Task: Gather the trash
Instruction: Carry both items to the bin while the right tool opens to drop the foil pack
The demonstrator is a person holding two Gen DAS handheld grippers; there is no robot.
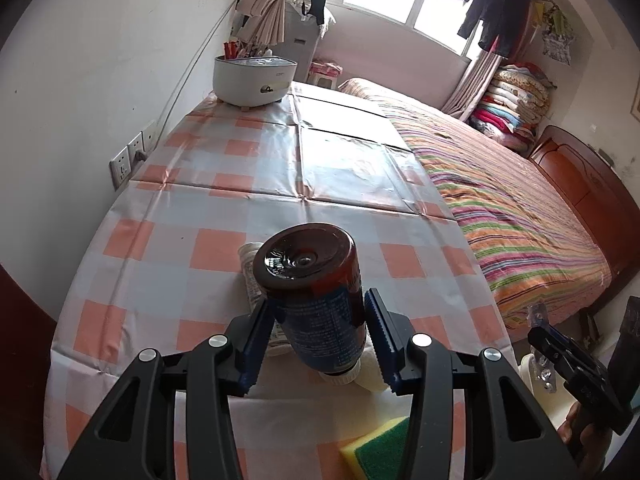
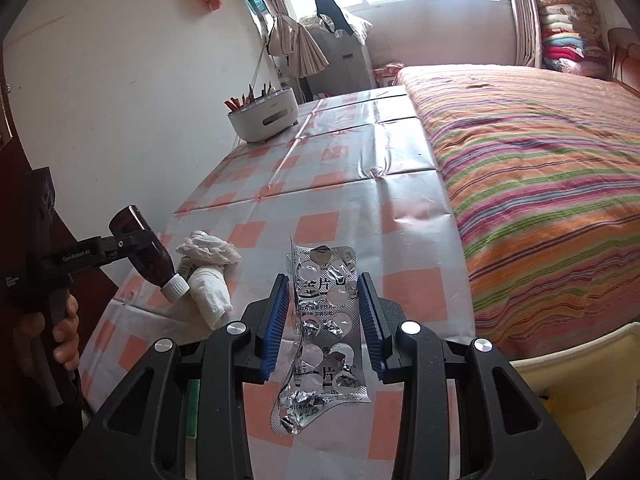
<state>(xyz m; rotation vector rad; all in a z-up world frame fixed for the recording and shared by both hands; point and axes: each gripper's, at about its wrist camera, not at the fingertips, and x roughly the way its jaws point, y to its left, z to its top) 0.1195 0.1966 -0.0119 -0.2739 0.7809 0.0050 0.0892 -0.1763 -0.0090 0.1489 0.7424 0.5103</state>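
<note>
My left gripper (image 1: 318,318) is shut on a dark brown bottle (image 1: 316,292) with a blue label and a white cap, held tilted with its base up above the checked table (image 1: 180,184). The bottle also shows in the right wrist view (image 2: 154,258). My right gripper (image 2: 323,308) is shut on a used silver pill blister pack (image 2: 324,336), held above the table. Crumpled white tissue (image 2: 210,276) and a small label-wrapped piece (image 1: 250,272) lie on the table under the bottle.
A yellow and green sponge (image 1: 378,450) lies at the near table edge. A white holder with pens (image 2: 264,114) stands at the far end by the wall. A bed with a striped cover (image 2: 540,168) borders the table's right side. A cream bin rim (image 2: 580,360) sits lower right.
</note>
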